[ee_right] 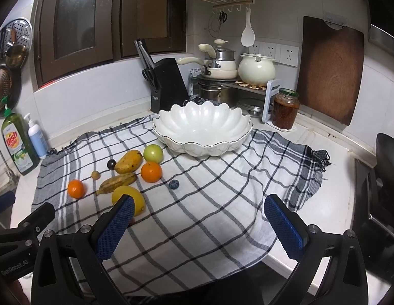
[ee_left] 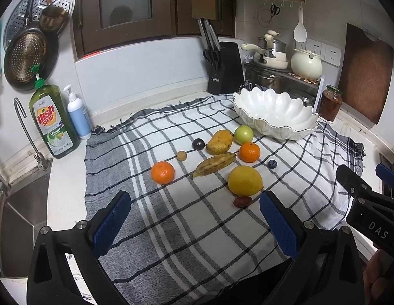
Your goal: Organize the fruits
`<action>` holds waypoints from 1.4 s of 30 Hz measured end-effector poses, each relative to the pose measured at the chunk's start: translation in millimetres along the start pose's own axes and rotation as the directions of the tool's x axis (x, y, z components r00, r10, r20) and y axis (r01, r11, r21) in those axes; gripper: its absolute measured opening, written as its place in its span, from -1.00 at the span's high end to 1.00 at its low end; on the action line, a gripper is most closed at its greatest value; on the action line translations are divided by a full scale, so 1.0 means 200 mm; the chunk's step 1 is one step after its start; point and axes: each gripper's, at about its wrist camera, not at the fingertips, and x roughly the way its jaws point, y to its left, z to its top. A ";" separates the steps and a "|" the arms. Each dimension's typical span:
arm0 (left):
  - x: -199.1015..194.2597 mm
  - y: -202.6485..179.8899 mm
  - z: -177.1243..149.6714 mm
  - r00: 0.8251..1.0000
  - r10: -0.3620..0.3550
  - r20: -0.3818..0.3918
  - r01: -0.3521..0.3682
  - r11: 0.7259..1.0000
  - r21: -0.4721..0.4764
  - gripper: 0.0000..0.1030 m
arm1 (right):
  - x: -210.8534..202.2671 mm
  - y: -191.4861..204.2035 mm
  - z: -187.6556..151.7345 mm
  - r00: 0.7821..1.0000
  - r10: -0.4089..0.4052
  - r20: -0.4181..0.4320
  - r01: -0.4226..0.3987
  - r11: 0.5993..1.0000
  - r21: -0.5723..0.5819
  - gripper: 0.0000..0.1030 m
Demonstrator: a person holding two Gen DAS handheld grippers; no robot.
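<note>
Several fruits lie on a checked cloth [ee_left: 171, 216]: a lemon [ee_left: 244, 180], a banana [ee_left: 214, 164], a mango [ee_left: 220, 141], a green apple [ee_left: 243, 134], two oranges [ee_left: 162, 172] [ee_left: 249, 152], a blueberry [ee_left: 272, 163], a dark plum [ee_left: 198, 144], a small brown fruit [ee_left: 181, 156] and a red grape [ee_left: 242, 201]. Behind them stands an empty white scalloped bowl [ee_left: 275, 113] [ee_right: 200, 127]. My left gripper [ee_left: 197, 226] hovers open just before the lemon and grape. My right gripper [ee_right: 198, 225] is open over bare cloth, its left finger [ee_right: 115, 228] partly covering the lemon [ee_right: 128, 198].
A dish soap bottle [ee_left: 53, 122], a pump bottle [ee_left: 77, 113] and a sink [ee_left: 21, 216] are at the left. A knife block [ee_left: 223, 68], pots [ee_right: 256, 70], a jar [ee_right: 284, 109] and a cutting board [ee_right: 329, 71] line the back. A stove [ee_right: 380, 203] sits at the right.
</note>
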 end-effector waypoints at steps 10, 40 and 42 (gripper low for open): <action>0.00 0.01 -0.01 1.000 0.001 -0.001 -0.001 1.000 0.000 -1.00 | 0.00 0.01 0.00 1.000 0.001 -0.002 -0.001 1.000 0.001 -1.00; 0.38 0.26 0.05 0.996 0.054 -0.067 -0.056 0.998 -0.027 -1.00 | 0.38 0.31 0.05 0.993 0.051 -0.106 -0.057 0.997 -0.061 -1.00; 0.42 0.28 0.06 0.995 0.062 -0.075 -0.064 0.998 -0.024 -1.00 | 0.42 0.34 0.05 0.992 0.056 -0.117 -0.064 0.996 -0.069 -0.99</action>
